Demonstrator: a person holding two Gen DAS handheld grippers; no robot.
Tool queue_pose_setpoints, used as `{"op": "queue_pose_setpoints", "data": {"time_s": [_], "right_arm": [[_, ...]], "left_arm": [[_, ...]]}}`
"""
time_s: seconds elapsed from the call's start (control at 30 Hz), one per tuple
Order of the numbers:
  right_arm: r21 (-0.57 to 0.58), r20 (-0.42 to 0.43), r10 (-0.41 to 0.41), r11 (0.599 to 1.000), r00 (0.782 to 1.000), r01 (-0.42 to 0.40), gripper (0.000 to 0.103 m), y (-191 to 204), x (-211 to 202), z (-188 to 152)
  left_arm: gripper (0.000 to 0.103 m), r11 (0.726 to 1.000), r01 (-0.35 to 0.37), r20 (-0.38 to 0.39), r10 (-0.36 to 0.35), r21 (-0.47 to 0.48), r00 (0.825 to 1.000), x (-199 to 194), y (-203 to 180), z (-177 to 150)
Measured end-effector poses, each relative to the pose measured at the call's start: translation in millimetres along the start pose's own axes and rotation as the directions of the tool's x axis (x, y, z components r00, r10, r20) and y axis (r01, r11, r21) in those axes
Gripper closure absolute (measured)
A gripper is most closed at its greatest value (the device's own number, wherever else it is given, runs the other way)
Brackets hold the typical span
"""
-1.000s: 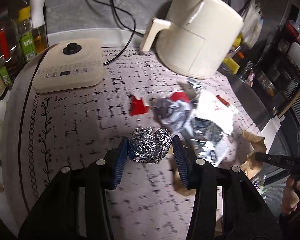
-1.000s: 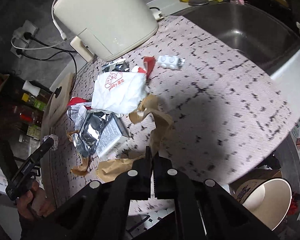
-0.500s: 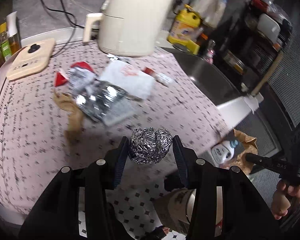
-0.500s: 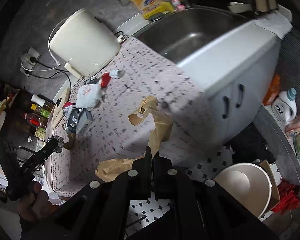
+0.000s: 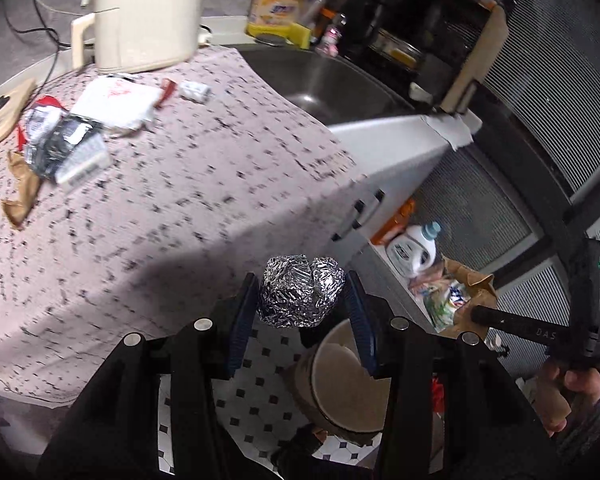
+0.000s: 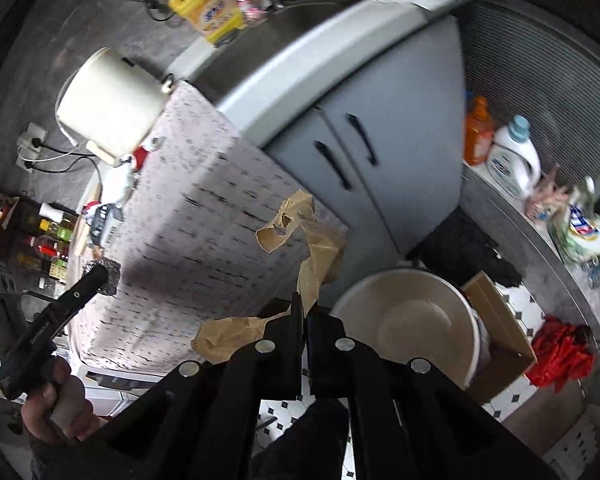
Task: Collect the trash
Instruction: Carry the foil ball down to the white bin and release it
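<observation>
My left gripper (image 5: 302, 300) is shut on a crumpled foil ball (image 5: 300, 295) and holds it in the air past the counter's edge, just above the rim of a cream round bin (image 5: 350, 392) on the floor. My right gripper (image 6: 304, 312) is shut on a torn strip of brown paper (image 6: 316, 248) that hangs up and left from the fingertips. The bin (image 6: 408, 320) sits just right of and below the right gripper. The foil ball also shows in the right wrist view (image 6: 110, 274). More trash (image 5: 72, 136) lies on the counter at far left: foil wrappers, a white bag, red scraps, brown paper.
The counter has a patterned cloth (image 5: 172, 200), a cream appliance (image 5: 144, 12) at the back, and a steel sink (image 5: 324, 84). A cardboard box (image 6: 500, 332) stands beside the bin. Detergent bottles (image 6: 512, 160) and a red cloth (image 6: 560, 356) are on the floor area.
Both grippers have swung away from the counter toward the floor bin, each carrying its piece. The bin is now much closer in both views. Neither grip has changed.
</observation>
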State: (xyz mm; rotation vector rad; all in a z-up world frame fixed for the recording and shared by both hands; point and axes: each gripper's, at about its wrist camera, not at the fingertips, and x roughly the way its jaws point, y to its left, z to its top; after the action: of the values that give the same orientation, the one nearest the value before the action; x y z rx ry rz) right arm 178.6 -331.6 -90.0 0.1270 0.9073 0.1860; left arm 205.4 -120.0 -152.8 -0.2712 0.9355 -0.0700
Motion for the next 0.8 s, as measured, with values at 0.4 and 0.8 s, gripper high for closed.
{"op": "queue_pose_setpoints", "data": {"time_s": [0.4, 0.8], "right_arm": [[0.057, -0.211, -0.039, 0.997, 0.977, 0.052, 0.093, -69, 36, -41], [0.062, -0.126, -0.092, 0.993, 0.988, 0.1, 0.042, -91, -5, -39]], "left_arm": [[0.06, 0.996, 0.063, -0.11, -0.056, 0.06, 0.992, 38, -63, -38], [0.057, 0.993, 0.092, -0.174, -0.078, 0.07, 0.982, 55, -91, -57]]}}
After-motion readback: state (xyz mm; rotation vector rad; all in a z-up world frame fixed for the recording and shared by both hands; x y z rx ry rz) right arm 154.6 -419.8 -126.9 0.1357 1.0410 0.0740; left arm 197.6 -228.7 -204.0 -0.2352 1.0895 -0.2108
